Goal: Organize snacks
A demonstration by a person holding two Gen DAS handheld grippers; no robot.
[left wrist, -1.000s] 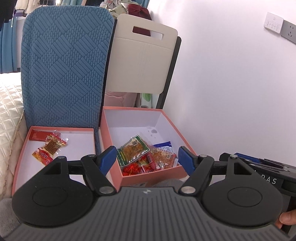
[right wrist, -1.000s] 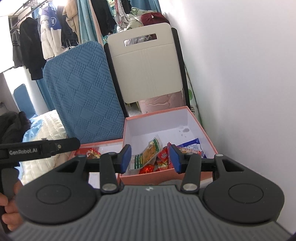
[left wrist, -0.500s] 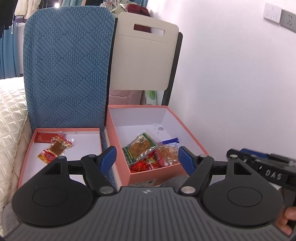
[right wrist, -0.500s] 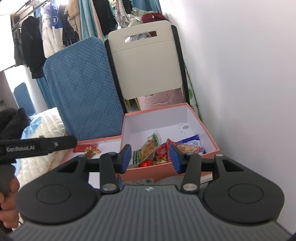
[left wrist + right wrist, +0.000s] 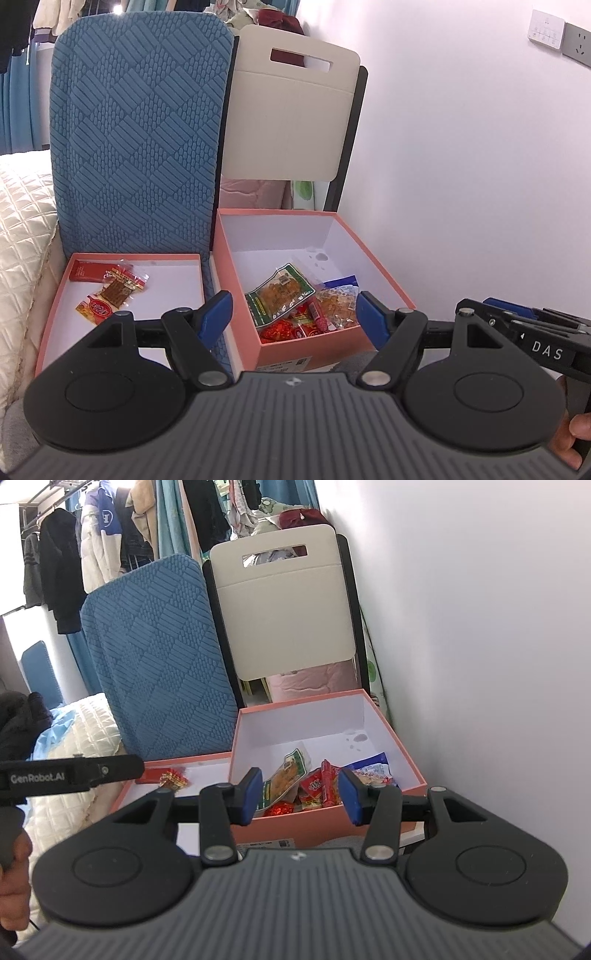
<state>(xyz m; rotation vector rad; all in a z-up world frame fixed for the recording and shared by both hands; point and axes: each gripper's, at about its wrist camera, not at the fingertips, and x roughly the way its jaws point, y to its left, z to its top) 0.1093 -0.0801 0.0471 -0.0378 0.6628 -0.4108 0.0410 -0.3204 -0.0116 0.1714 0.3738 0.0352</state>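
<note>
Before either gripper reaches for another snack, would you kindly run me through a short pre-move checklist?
1. Left gripper open and empty: ok.
2. Right gripper open, nothing between its pads: ok.
3. Deep box open on top, snacks reachable: ok.
4. Green-edged packet lying on top of the pile, unobstructed: ok.
5. Shallow lid has bare floor left for more snacks: ok.
6. How many snacks lie buried under the pile: cannot tell.
</note>
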